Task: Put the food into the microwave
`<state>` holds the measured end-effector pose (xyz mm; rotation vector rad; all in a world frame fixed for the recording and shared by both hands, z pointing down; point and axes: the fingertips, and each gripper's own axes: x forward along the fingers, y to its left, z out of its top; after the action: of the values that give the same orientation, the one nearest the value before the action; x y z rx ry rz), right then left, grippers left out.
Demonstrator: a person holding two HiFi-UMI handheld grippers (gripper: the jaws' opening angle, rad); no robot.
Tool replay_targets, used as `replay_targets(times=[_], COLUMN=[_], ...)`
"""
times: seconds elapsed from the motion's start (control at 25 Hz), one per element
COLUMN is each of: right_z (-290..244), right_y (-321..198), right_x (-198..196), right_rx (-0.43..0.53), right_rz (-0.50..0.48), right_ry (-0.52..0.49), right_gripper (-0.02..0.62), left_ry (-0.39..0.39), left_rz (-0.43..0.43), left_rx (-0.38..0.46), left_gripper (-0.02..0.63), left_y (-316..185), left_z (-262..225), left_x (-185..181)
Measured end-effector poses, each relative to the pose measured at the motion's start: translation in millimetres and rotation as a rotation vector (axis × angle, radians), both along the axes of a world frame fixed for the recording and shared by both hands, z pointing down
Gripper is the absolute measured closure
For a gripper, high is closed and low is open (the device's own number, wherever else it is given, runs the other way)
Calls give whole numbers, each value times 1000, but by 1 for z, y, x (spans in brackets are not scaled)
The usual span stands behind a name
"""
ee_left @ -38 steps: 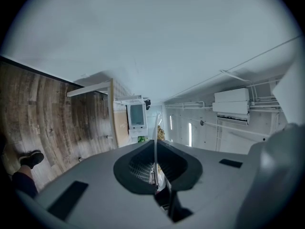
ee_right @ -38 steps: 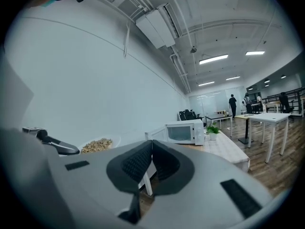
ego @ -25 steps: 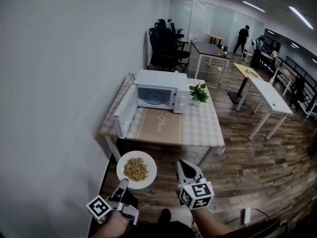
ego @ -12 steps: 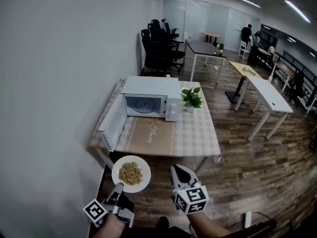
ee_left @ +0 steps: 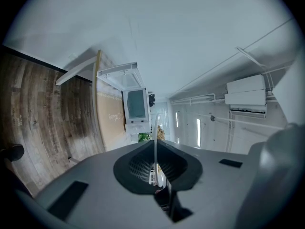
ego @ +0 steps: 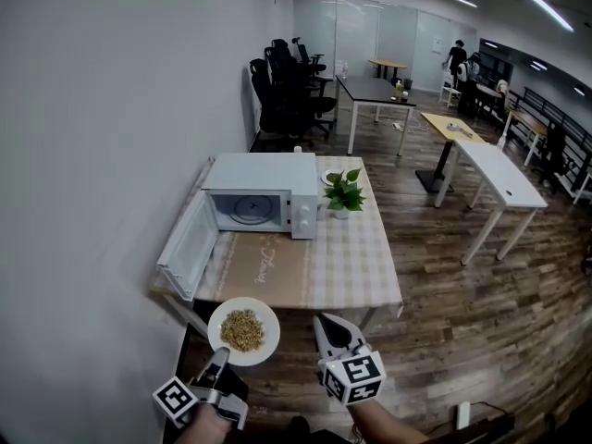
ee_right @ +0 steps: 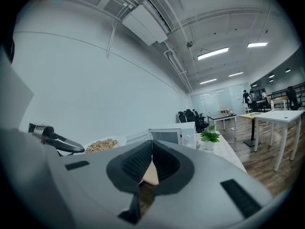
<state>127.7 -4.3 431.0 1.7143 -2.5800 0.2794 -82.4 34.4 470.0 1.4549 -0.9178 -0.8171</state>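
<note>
Now your left tongs [ego: 222,352] clamp the one plate [ego: 219,319] of food [ego: 242,329] by its rim — right tongs [ego: 326,327] closed, empty — one open-doored microwave [ego: 259,195] on the table [ego: 353,265].

White round plate [ego: 269,326] heaped with brownish grainy food [ego: 242,330], level, its near rim pinched between left gripper [ego: 223,351] jaws. White microwave [ego: 259,195] upright, door [ego: 188,257] swung wide open, well ahead of jaws.
</note>
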Motion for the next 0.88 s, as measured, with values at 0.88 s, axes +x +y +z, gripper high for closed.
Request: replay_targets(times=[0.88], right_z=[-9], right_y=[-105], right_x=[-3], right_rx=[14], right_rz=[4], right_ry=[53], right_gripper=[586], left_ry=[64], left_rz=[-49], left_rx=[33], left_gripper=[586], left_y=[-122], left_z=[-9], left_x=[-13])
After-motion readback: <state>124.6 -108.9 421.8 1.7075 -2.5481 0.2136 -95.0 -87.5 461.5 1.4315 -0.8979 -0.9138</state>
